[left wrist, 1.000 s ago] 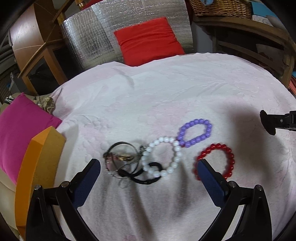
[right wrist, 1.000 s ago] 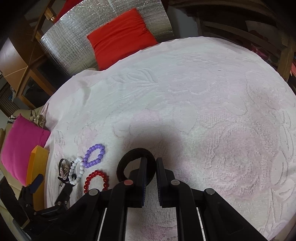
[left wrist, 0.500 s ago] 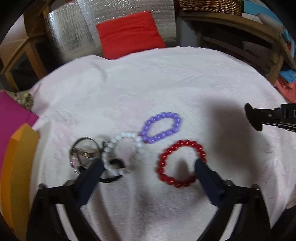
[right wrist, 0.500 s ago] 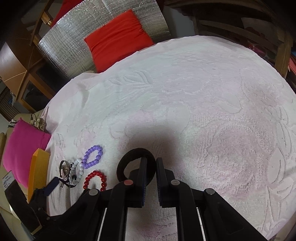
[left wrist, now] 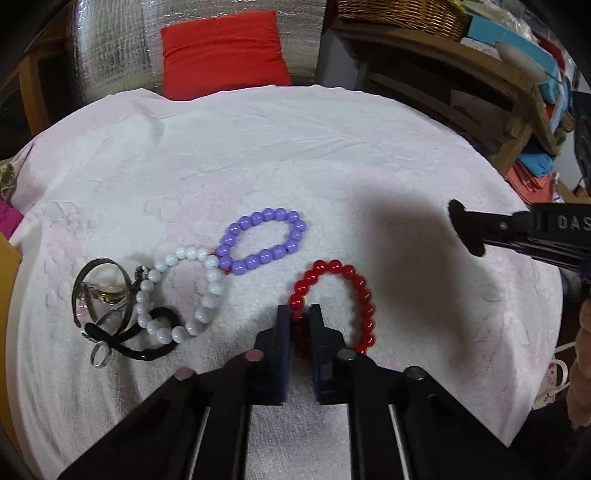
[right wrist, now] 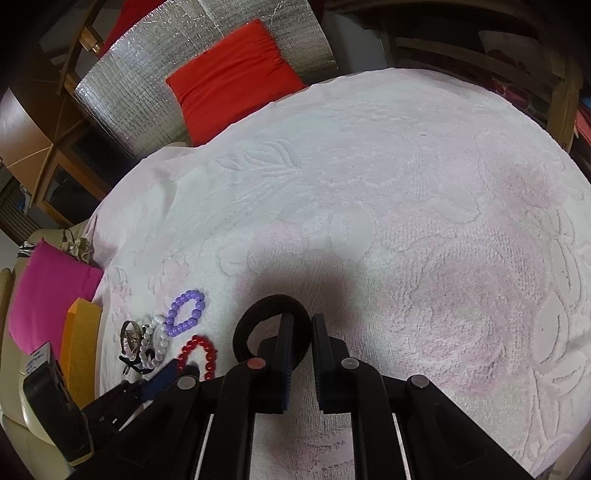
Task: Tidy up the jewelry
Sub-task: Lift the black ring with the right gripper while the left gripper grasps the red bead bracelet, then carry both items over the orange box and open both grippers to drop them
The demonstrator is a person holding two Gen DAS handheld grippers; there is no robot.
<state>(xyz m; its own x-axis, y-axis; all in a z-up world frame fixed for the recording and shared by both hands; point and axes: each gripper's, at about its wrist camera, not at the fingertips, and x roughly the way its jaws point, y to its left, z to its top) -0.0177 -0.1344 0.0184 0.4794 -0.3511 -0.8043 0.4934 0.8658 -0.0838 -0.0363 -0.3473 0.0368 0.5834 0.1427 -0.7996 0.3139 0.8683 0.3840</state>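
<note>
Red glossy bead bracelet (left wrist: 343,295) lies on the pale pink embossed towel (left wrist: 295,155), its near side pinched by the left gripper (left wrist: 298,314). Right gripper (right wrist: 298,325) grips a black fabric ring (right wrist: 255,317).

Pale pink embossed towel (left wrist: 258,155) covers the surface. Red cushion (left wrist: 223,51) behind it, leaning on a silver foil panel (right wrist: 155,77). Wicker basket (left wrist: 399,14) on wooden shelving (left wrist: 461,62), back right. Magenta cushion (right wrist: 48,288) and orange block (right wrist: 79,343) off the left edge.
</note>
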